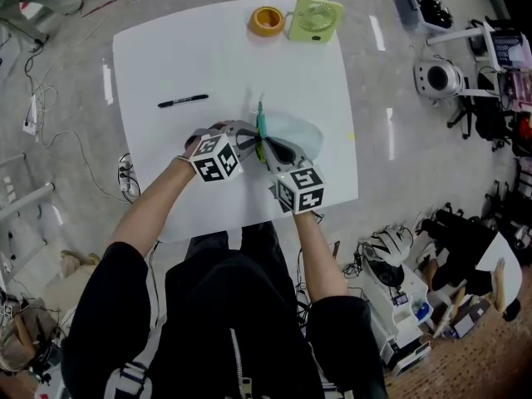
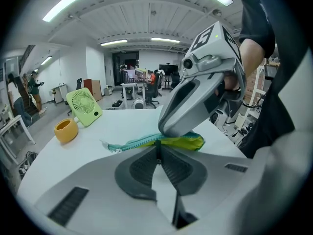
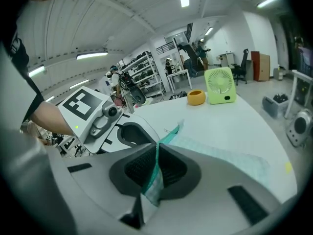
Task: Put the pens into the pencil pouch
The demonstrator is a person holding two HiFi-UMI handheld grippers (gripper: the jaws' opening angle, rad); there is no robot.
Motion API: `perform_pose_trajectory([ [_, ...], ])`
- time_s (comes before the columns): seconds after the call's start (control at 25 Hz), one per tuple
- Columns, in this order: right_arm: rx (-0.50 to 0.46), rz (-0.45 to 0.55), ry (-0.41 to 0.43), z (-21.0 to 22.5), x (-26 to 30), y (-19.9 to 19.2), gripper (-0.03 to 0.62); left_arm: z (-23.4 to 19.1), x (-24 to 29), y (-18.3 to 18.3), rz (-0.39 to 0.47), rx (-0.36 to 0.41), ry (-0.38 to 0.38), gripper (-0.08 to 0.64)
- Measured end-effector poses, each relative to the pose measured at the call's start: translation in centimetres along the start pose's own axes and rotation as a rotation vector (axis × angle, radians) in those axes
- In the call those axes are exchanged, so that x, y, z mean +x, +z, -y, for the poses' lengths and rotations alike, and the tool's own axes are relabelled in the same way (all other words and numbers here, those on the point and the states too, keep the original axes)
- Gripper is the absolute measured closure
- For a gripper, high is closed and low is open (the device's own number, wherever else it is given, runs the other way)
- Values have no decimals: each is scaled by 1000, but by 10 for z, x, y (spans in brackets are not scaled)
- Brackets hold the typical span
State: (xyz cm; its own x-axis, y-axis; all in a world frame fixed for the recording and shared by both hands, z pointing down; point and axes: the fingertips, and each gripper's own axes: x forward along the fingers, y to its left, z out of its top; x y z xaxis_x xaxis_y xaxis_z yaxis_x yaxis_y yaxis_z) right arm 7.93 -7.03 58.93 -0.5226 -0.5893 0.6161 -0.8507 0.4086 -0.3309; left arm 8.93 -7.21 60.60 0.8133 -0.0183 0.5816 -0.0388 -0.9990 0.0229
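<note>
Clamping pencil pouch [image 1: 295,130], left fingers [image 2: 141,168] and right fingers [image 3: 172,168] shut, pen [image 1: 184,100] only overhead.

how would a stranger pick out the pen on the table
Start at the white table and go to its left half, away from the orange cup and green fan at the far edge. The pen lies alone on bare tabletop, left of the teal pouch: the only thin black stick there.

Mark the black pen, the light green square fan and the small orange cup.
Black pen [image 1: 183,100], head view, middle of its barrel.
Light green square fan [image 1: 315,18], head view, centre of its grille.
Small orange cup [image 2: 66,131], left gripper view, its side wall.
</note>
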Motion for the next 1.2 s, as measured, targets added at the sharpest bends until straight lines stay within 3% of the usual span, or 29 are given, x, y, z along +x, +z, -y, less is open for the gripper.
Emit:
perform_pose_trajectory([
  [0.72,12,25,22,4,-9,2,566,-4,24,4,13,-34,35,515],
  [1.04,14,18,20,6,-7,0,565,-8,3,-3,2,-28,56,511],
  [1.2,18,15,17,7,-6,-1,565,-13,-15,-13,-8,-36,76,464],
])
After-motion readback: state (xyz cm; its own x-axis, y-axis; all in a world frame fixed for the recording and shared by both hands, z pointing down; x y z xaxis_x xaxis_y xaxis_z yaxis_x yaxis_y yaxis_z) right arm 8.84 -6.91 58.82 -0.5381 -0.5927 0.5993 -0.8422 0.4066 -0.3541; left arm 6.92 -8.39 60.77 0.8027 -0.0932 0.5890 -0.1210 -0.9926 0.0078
